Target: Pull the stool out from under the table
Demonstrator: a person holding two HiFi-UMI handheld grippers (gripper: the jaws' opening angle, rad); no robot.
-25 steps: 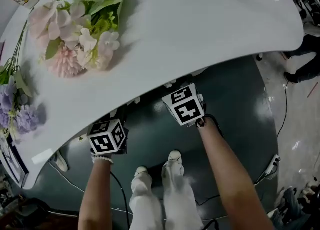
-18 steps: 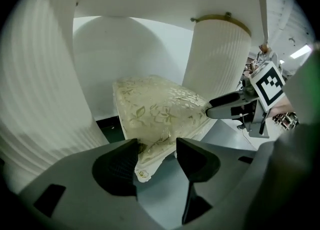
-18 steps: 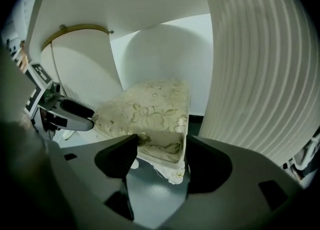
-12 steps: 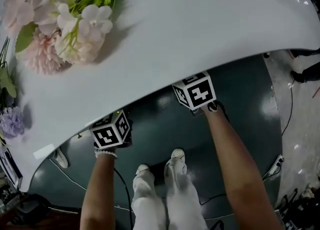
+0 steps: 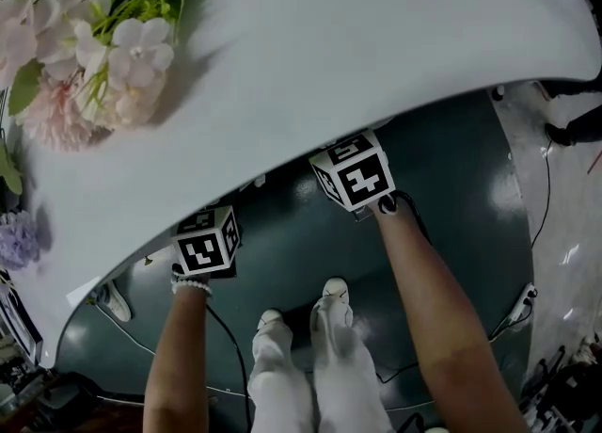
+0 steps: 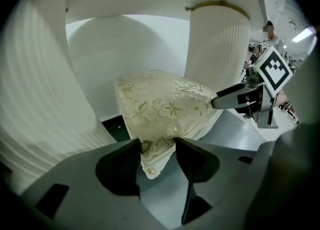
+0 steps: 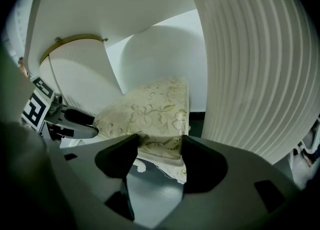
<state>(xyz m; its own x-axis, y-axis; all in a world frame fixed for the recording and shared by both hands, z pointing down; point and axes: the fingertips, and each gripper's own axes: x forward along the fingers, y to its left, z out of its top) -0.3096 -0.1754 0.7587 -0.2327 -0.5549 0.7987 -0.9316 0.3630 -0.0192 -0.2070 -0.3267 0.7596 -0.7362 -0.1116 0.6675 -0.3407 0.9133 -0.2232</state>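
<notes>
Gold-brocade stool [image 6: 165, 106]: sitting tucked under table [image 5: 329, 64], between two fluted legs [image 6: 217, 49]; being hidden from head view by the tabletop.
Left gripper [image 6: 157, 144]: reaching in below the table edge; jaws spread wide, having just been opening; straddling one front corner of the cushion without pinching it.
Right gripper [image 7: 160, 141]: doing the same at the other front corner; jaws spread wide, having just been opening; bracketing the cushion edge, not clamping it.
Done: lining both tools up on the seat front, by the look of it.
Left to do: closing on the seat, then drawing stool out toward the person until clear of the tabletop; judging the task as barely begun.
Legs: flanking stool closely on either side; probably confining the pull to a straight line outward.
Cushion: looking soft, with a loose hanging trim; likely bunching or slipping if gripped by fabric alone.
Shoes [image 5: 324, 309]: standing on dark floor [image 5: 451, 186] right in the way out; probably needing to step back.
Cable [image 5: 226, 342]: trailing over the floor beside the left arm; possibly snagging.
Flowers [image 5: 103, 55]: lying on the tabletop, well apart from the work; not interfering.
</notes>
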